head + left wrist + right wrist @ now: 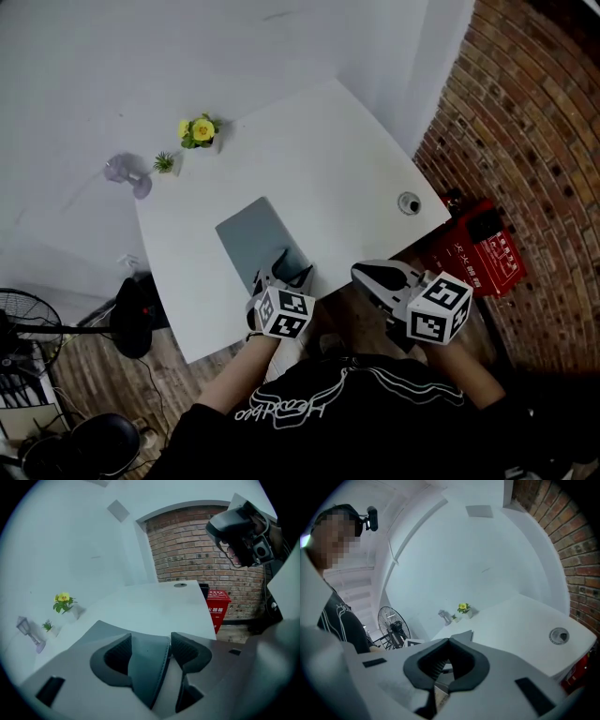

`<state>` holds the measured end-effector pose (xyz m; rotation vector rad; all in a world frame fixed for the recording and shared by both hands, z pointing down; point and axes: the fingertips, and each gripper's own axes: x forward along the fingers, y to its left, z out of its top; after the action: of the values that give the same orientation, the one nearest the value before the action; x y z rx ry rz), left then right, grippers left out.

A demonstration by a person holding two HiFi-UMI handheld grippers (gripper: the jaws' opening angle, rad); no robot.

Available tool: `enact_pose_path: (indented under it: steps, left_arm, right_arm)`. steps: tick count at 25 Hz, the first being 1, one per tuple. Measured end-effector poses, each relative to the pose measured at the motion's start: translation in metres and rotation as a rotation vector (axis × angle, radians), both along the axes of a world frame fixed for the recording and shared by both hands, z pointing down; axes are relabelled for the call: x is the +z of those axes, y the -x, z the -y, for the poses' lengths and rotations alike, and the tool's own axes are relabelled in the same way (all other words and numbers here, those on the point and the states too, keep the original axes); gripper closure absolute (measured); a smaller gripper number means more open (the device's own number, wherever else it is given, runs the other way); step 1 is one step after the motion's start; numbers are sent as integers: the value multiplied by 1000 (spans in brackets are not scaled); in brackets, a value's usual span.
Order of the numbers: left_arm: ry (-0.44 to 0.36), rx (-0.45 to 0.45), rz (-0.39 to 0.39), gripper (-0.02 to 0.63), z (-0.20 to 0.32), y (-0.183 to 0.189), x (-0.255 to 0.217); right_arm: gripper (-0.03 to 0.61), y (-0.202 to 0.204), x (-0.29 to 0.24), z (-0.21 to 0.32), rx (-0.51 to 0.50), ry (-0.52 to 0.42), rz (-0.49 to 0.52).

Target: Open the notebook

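Note:
A grey notebook (258,232) lies closed on the white table (328,159), near its front edge. My left gripper (284,270) is down over the notebook's near corner. In the left gripper view that grey corner (147,667) fills the gap between the open jaws of the left gripper (151,640); whether the pads (119,656) touch it I cannot tell. My right gripper (364,273) hangs past the table's front edge, to the right of the notebook. In the right gripper view the right gripper (449,641) has its tips together and holds nothing.
A yellow flower in a pot (199,131), a small green plant (164,162) and a small purple lamp (127,173) stand at the table's far left. A cable hole (408,202) sits near the right edge. A red box (483,248) lies on the floor by the brick wall; a fan (28,328) stands left.

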<state>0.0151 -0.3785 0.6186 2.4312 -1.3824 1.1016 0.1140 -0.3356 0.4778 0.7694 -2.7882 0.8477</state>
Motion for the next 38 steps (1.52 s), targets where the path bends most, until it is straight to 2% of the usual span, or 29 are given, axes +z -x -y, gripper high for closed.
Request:
enact_pose_path:
  steps: [1, 5, 11, 17, 24, 38]
  left_arm:
    - [-3, 4, 10, 349, 0, 0, 0]
    - [-3, 19, 2, 390, -1, -3, -2]
    - [21, 21, -10, 492, -7, -9, -4]
    - [39, 6, -40, 538, -10, -8, -16]
    - [90, -29, -147, 564, -10, 0, -36]
    - [69, -52, -283, 574, -28, 32, -89]
  right_arm:
    - [578, 0, 0, 0, -1, -1, 0]
    - [578, -3, 2, -1, 10, 10, -4]
    - [578, -1, -3, -3, 6, 1, 9]
    - [579, 0, -13, -4, 0, -14, 25]
    - [578, 4, -21, -3, -16, -23, 35]
    - [578, 46, -54, -22, -44, -51, 79]
